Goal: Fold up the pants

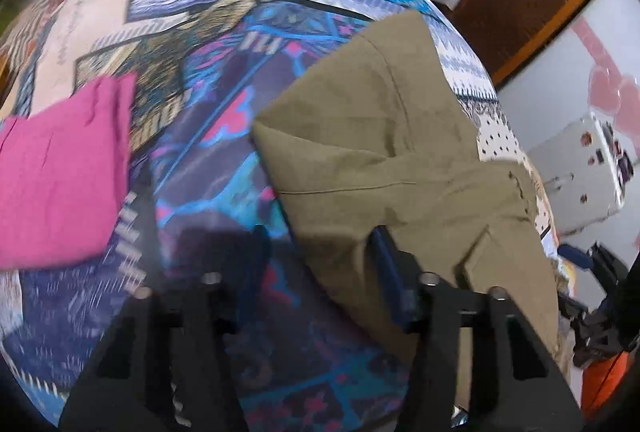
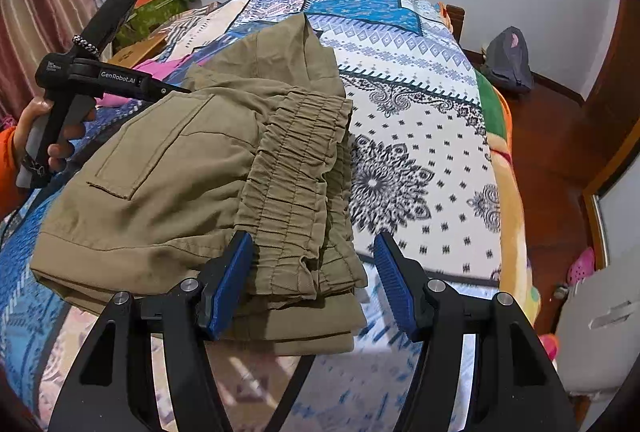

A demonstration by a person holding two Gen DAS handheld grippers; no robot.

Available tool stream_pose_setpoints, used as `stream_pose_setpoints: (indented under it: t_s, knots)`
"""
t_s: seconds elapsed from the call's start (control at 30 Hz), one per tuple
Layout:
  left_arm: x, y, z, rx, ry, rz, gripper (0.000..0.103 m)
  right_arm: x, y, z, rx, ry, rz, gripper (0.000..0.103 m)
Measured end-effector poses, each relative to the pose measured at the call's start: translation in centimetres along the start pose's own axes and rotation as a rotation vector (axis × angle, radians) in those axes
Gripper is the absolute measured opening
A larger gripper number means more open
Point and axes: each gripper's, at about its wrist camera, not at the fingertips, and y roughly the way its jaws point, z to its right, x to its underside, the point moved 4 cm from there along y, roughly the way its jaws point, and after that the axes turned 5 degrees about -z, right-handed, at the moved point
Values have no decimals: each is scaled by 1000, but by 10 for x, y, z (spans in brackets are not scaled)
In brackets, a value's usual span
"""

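A: Where are the pants [image 2: 192, 188]?

B: On the bed [image 2: 416, 160], folded into a thick khaki stack. The gathered waistband [image 2: 296, 188] lies on top toward the right side of the stack, and a patch pocket [image 2: 168, 144] faces up on the left part.

A: And the right gripper [image 2: 314, 280]?

B: Spread wide. Its two blue pads sit well apart at the near edge of the stack; the left pad [image 2: 230, 284] touches or just overlaps the cloth by the waistband, while the right pad [image 2: 394, 284] hangs over the white patterned bedspread, clear of the pants.

A: Is it pinching anything?

B: No, nothing sits clamped between the fingers.

A: The left gripper [image 1: 320, 264]?

B: Also spread (that view is blurred, so take the details lightly). One pad [image 1: 386, 264] lies against the near edge of the pants [image 1: 384, 160]; the other is over the dark blue part of the bedspread. In the right wrist view that gripper [image 2: 160, 90] is held by a hand [image 2: 44, 132] at the far left side of the stack.

A: Anything else on the bed?

B: A pink cloth [image 1: 60, 176] lies left of the pants, apart from them.
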Motion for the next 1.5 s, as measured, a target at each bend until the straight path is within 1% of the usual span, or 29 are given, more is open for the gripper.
stream_pose_setpoints:
  t_s: [0.03, 0.07, 0.13, 0.17, 0.23, 0.3, 0.37, 0.43, 0.53, 0.6, 0.8, 0.97, 1.0, 1.1, 1.23, 1.33, 1.43, 1.5]
  knots:
    - [-3, 4, 4, 1, 17, -8, 31, -2, 2, 1, 4, -2, 2, 58]
    - [-5, 7, 6, -11, 30, -11, 29, -5, 5, 4, 13, -4, 5, 58]
    - [-4, 8, 12, -60, 60, 7, 20, -11, 9, 8, 31, -2, 10, 58]
    - [-2, 6, 14, -83, 77, 20, 19, -14, 12, 10, 35, -2, 10, 58]
    - [4, 4, 16, -109, 88, 36, 13, -20, 18, 11, 39, -7, 4, 58]
    - [12, -2, 10, -117, 77, 48, 10, -25, 23, 12, 54, -19, 2, 58]
    - [22, -11, 4, -107, 51, 56, 9, -30, 26, 13, 57, -20, -5, 58]
    - [31, -17, -4, -95, 19, 60, 8, -35, 22, 14, 58, -7, -3, 58]
    - [52, -35, -8, -109, -2, 81, 7, -37, 11, 8, 39, -1, 11, 58]
    - [67, -47, -9, -120, -18, 91, 7, -36, 1, -1, 22, -6, 30, 58]
    - [116, -85, -6, -103, -76, 120, 4, -29, -24, -34, -17, -37, 72, 58]
    - [150, -105, -3, -144, -87, 143, 4, -25, -33, -52, -56, -32, 89, 58]
    - [158, -110, -6, -164, -97, 139, 4, -24, -33, -55, -61, -30, 88, 58]
    - [171, -129, -13, -172, -133, 171, 4, -22, -33, -62, -72, -27, 92, 58]
    - [162, -153, -19, -167, -137, 235, 4, -21, -36, -67, -93, 5, 113, 58]
    - [144, -159, -6, -191, -72, 279, 4, -22, -35, -73, -117, 32, 129, 56]
    - [128, -148, 10, -151, -9, 273, 4, -21, -27, -81, -138, 26, 101, 48]
    - [121, -132, 17, -119, 9, 245, 4, -18, -16, -84, -160, 24, 63, 44]
